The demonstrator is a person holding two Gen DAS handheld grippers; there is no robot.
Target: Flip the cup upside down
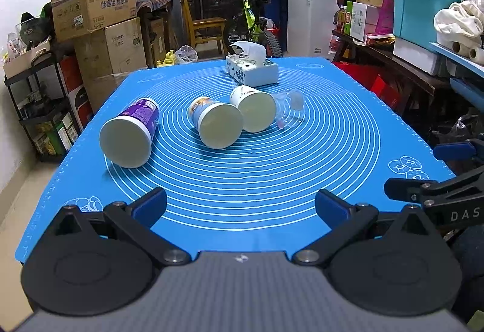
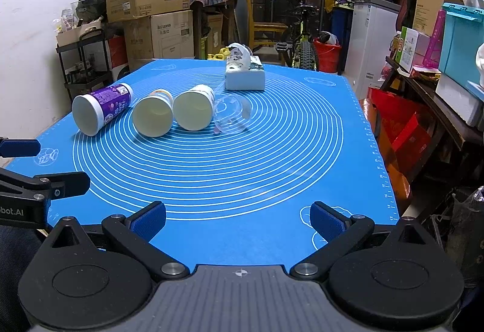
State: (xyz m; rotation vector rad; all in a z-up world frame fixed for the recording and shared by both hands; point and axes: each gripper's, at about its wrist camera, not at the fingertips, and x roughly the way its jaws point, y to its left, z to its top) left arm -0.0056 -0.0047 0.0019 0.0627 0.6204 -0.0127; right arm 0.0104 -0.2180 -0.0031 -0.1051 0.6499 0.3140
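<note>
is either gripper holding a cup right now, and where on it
Nothing is held. The left gripper and right gripper are both open over the mat, short of the cups.

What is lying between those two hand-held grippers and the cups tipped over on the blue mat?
Nothing visible. Only bare blue mat lies between the open left hand-held gripper, the open right hand-held gripper and the four cups. The tissue box sits behind them.

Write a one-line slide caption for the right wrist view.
Open right gripper faces four cups lying sideways on a blue mat.
</note>
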